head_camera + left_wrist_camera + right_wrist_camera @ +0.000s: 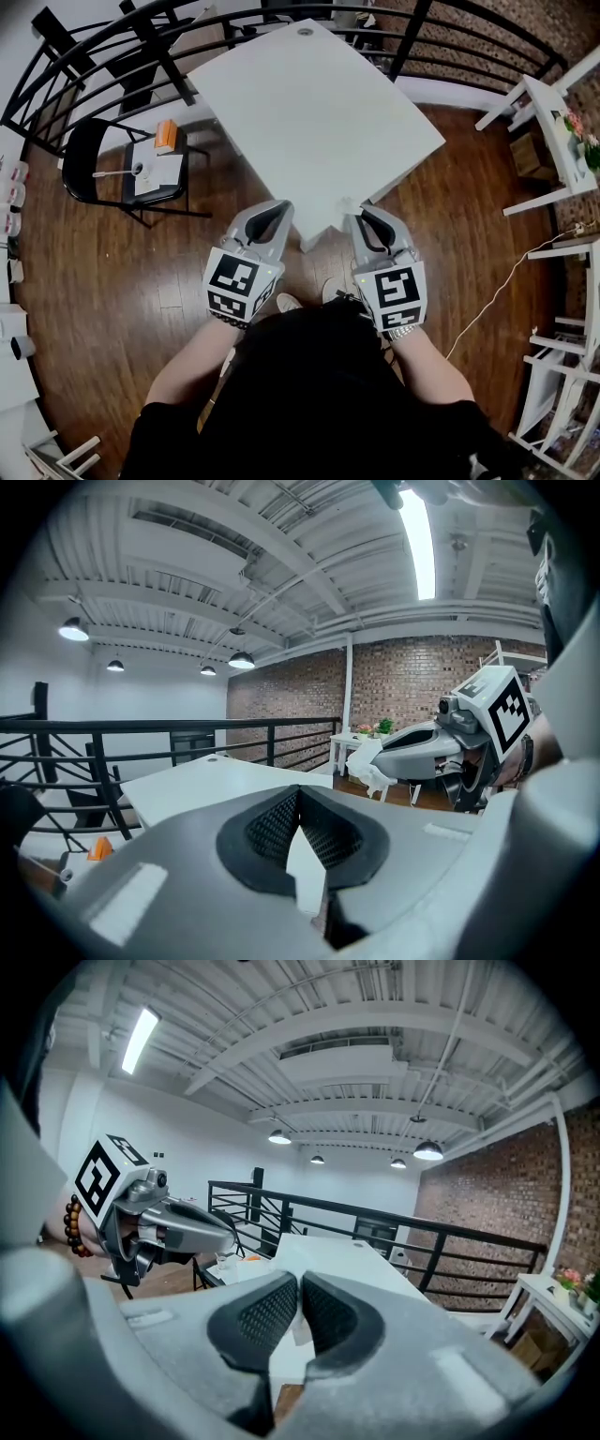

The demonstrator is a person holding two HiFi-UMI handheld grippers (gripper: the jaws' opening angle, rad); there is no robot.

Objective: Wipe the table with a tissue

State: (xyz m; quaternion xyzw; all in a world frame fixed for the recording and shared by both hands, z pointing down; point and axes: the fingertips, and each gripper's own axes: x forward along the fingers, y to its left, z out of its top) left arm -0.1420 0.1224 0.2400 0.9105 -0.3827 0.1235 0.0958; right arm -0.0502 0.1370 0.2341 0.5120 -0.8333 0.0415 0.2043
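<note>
While my right gripper (357, 216) pinches the tissue (375, 768) just over the near corner of the table (309, 112) and my left gripper (283, 207) is pressed together empty, a hard rub could pull the tissue free or tear it.

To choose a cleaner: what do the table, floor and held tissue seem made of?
Table: smooth matte white, probably laminate or painted board; no grain.
Floor: brown wood planks with seams, slight sheen; possibly laminate.
Tissue: soft, crumpled white paper, it seems.
</note>
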